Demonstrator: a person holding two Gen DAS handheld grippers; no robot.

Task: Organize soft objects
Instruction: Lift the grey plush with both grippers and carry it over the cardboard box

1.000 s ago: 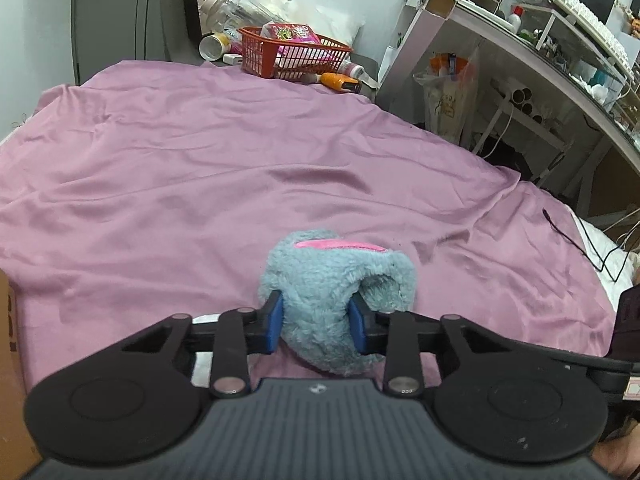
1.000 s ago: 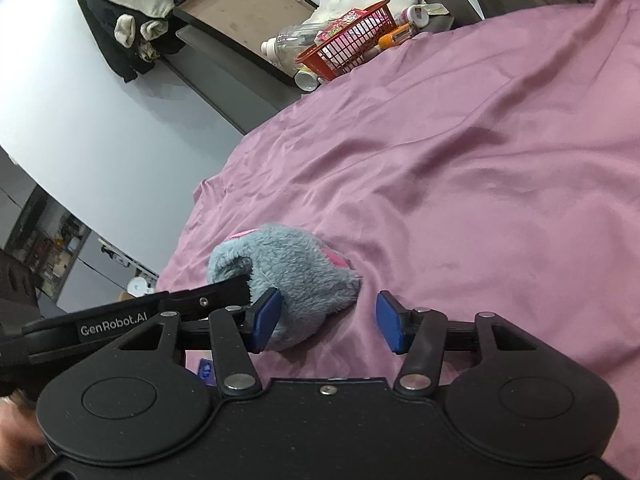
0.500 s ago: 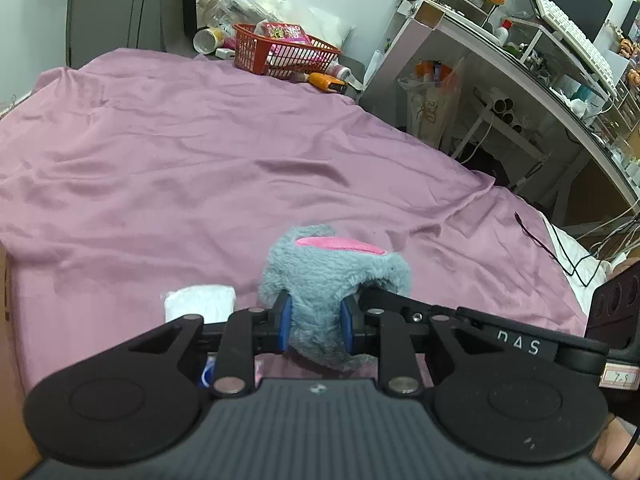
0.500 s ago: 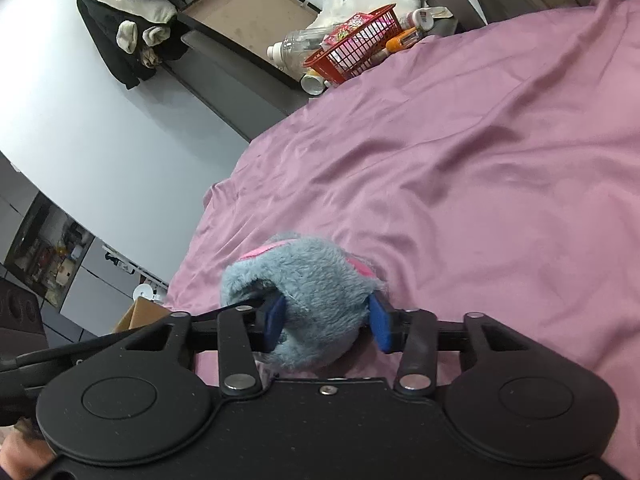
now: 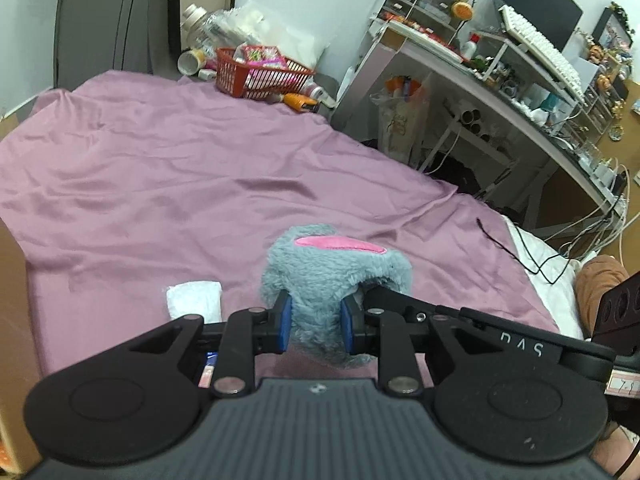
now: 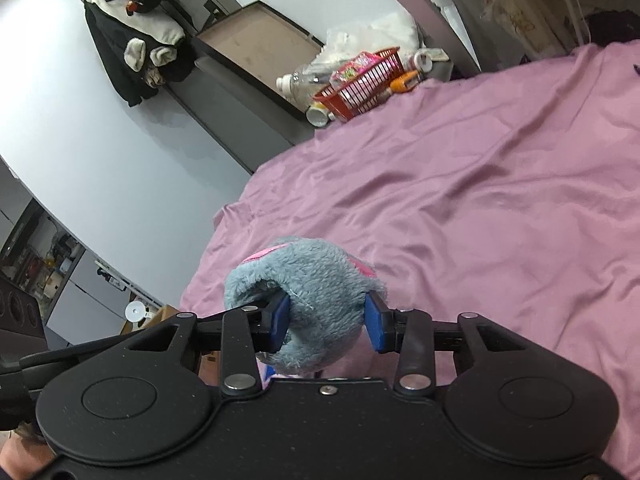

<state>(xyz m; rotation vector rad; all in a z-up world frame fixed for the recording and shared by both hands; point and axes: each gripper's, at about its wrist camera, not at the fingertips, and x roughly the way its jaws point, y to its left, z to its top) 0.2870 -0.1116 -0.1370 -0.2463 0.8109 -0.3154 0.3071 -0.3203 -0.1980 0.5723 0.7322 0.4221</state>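
Left gripper (image 5: 314, 322) and right gripper (image 6: 327, 322) both clamped onto the fluffy grey-blue plush with pink patch (image 5: 334, 276), lower centre of frame, above the mauve satin bedsheet (image 5: 168, 176), likely two-point hold for reshaping.

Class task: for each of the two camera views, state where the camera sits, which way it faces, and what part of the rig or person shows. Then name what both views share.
Left wrist: rides the left gripper, facing across the purple bedsheet toward the desk; the right gripper's finger enters from the right.
Right wrist: rides the right gripper, facing the grey wall and hanging black jacket.
Shared: the grey plush toy both grippers clamp, and the red basket.
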